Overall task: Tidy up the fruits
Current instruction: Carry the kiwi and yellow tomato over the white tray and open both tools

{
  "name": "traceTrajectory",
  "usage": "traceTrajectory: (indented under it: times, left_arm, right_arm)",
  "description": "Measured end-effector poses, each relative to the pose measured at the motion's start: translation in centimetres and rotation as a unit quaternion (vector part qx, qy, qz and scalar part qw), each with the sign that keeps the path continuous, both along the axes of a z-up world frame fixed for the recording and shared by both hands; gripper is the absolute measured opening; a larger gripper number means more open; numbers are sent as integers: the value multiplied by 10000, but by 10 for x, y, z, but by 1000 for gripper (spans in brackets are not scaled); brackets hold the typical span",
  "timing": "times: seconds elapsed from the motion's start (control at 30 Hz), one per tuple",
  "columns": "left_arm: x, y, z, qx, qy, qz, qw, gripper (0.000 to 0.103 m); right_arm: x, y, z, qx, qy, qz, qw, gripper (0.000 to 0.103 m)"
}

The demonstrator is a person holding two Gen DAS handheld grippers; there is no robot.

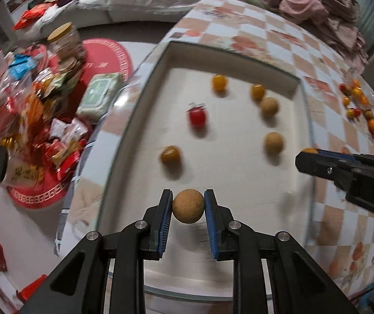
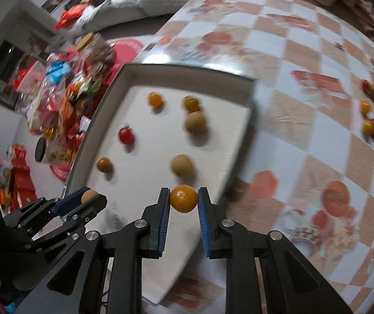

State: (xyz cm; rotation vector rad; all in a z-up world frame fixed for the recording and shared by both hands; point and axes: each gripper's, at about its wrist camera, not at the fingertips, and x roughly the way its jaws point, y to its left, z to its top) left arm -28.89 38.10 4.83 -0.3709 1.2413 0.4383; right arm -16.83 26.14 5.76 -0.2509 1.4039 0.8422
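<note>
Left hand-held gripper (image 1: 188, 206) pinches a round tan rough-skinned fruit (image 1: 188, 206) over the near end of the shallow white rectangular tray (image 1: 239, 52); right hand-held gripper (image 2: 184, 199) clamps a glossy orange round fruit (image 2: 184, 198) by the tray's right edge. Best to lower each near its kind, the two tan fruits (image 1: 273, 142) or the small orange ones (image 1: 218, 82), and open gently so nothing rolls. More loose fruit (image 1: 357, 102) waits on the checkered surface (image 1: 278, 34).

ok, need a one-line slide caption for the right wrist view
Right gripper holds a yellow-orange fruit over the white tray, which already holds six fruits; left gripper grips a tan one.
</note>
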Motion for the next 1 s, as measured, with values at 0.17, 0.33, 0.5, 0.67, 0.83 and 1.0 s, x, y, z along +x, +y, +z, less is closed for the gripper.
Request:
traceTrajectory:
  times: [0.17,0.33,0.5,0.67,0.83,1.0]
  left_arm:
    - [-9,11,-13,66,109,151,9998,26]
    - [-12,16,-20,27,137,230,9996,26]
    - [-11,15,-24,32,193,185,9996,26]
    - [-10,14,-25,68,233,132,9996,26]
    - [-8,10,-25,182,274,44,9994,26]
    - [-7,10,-25,209,323,-17,9993,28]
  right_arm:
    - [-14,25,-18,-240,-17,310,9992,23]
    - [-20,35,-29,-454,-137,481,9977,23]
    - [-23,42,-36,-589,-197,547,9966,23]
    - [-26,46,-38,-598,-306,606,9959,24]
    - [-26,45,-38,-551,-264,575,9965,24]
    - [-23,40,-37,-451,-121,550,9974,29]
